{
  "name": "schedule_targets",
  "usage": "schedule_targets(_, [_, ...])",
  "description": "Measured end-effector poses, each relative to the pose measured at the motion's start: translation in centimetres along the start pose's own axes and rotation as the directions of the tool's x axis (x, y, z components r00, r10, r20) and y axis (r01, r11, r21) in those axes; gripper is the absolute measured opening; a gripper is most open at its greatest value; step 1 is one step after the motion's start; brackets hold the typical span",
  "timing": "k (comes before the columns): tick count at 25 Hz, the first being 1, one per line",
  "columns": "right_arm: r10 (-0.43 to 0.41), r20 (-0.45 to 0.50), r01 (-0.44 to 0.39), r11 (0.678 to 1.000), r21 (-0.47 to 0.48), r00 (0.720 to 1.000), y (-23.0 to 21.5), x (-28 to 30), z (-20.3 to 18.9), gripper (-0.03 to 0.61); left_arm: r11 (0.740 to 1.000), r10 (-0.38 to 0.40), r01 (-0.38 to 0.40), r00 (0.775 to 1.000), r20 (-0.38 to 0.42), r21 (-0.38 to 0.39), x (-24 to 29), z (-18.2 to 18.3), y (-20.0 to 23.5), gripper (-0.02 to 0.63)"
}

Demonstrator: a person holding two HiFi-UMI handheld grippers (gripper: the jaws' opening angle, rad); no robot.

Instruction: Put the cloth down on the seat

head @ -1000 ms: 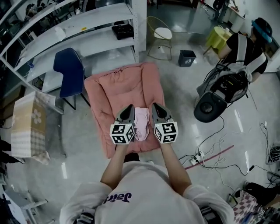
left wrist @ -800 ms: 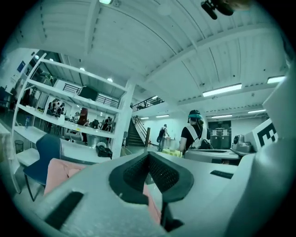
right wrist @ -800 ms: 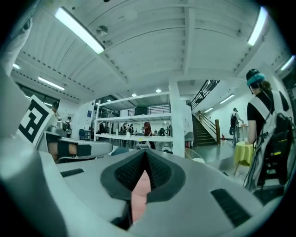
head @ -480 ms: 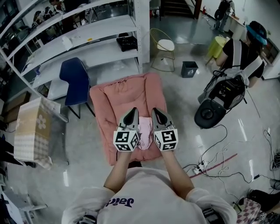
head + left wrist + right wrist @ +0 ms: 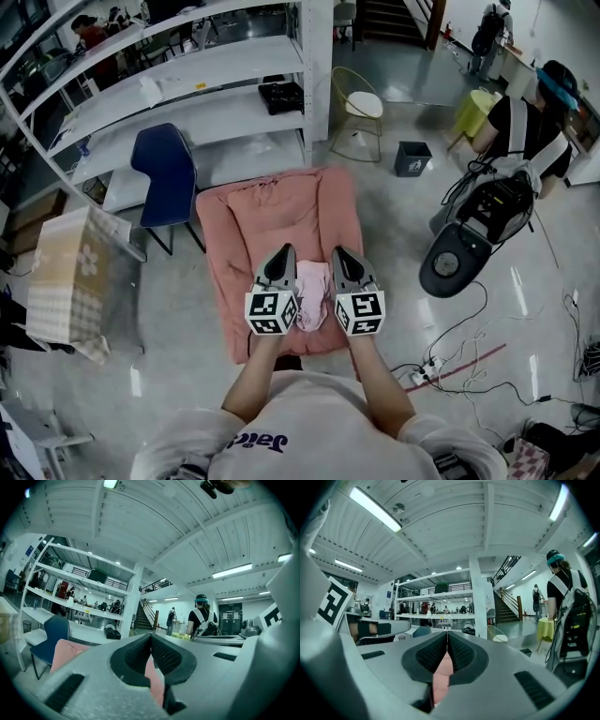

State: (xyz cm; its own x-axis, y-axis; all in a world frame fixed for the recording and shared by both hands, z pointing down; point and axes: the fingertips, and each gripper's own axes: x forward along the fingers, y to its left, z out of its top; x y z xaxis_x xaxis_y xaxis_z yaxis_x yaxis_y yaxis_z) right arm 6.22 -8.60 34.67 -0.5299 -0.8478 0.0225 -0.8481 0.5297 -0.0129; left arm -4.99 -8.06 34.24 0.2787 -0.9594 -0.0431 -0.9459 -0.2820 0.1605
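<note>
Head view: the pink cloth (image 5: 311, 291) spans between the left gripper (image 5: 281, 251) and the right gripper (image 5: 339, 253) over the front of the seat (image 5: 272, 206), as a second earlier, perhaps touching it. Left gripper view: the jaws pinch the cloth. Right gripper view: these jaws are likewise clamped on it.

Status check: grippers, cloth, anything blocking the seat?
Left gripper and right gripper both shut on the cloth. Cloth hangs between them over the front of the seat. Nothing seen on the seat in the way.
</note>
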Motion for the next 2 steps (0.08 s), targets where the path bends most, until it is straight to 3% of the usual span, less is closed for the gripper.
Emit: schedule_targets(2, [0.000, -0.011, 0.000, 1.000, 0.011, 1.000, -0.13, 0.87, -0.65, 0.015, 1.000, 0.013, -0.012, 1.000, -0.013, 0.006, 0.52, -0.41, 1.10, 0.015])
